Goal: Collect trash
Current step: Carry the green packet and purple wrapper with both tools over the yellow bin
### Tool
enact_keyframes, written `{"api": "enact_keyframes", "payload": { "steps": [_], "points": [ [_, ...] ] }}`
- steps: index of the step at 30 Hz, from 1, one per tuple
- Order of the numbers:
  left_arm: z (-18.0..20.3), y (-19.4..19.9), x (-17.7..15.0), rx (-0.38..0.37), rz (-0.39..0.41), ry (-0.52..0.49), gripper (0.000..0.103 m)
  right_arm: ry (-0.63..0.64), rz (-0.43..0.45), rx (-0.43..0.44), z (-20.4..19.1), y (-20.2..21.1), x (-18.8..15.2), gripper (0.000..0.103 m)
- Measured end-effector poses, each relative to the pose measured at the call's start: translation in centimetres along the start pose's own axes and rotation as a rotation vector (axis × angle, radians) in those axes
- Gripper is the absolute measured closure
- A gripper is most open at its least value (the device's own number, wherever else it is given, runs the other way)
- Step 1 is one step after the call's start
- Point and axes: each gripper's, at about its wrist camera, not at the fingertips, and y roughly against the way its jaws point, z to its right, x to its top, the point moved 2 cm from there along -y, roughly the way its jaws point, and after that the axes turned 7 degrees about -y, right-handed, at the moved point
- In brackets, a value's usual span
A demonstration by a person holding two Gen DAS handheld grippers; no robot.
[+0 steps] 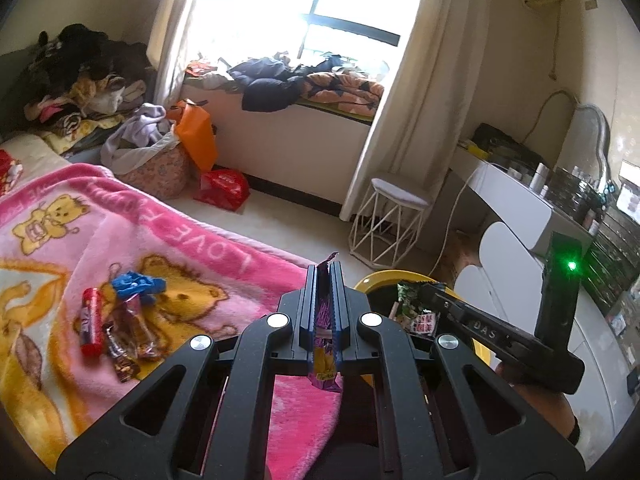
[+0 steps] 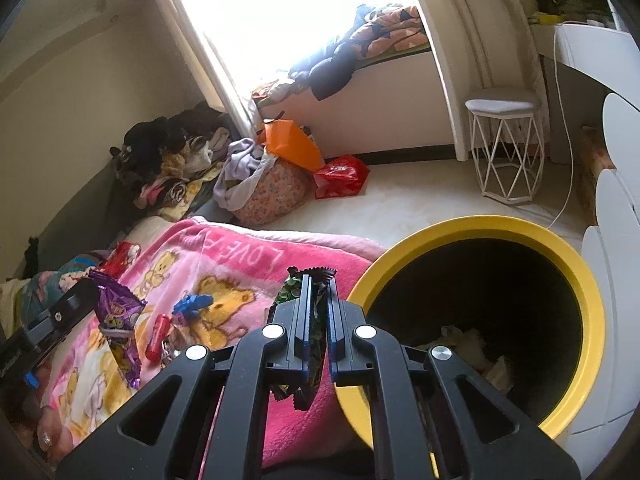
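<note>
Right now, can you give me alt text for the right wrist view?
The right gripper is shut on a green wrapper, beside a yellow-rimmed bin with crumpled trash inside. At left, the left gripper holds a purple wrapper over a pink blanket where a red tube and blue wrapper lie.
</note>
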Motion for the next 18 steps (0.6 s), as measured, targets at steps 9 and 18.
{"api": "enact_keyframes", "payload": {
  "steps": [9,18],
  "points": [
    [2.0,-0.7,-0.3,-0.016,-0.006,-0.045,0.1,-0.02,0.033,-0.023,1.4,0.8,0.8,0.097],
    [3.8,-1.5,-0.8,-0.046,-0.021,-0.08,0.1,-0.042,0.06,-0.054,2.7,1.3,1.3,0.097]
  ]
}}
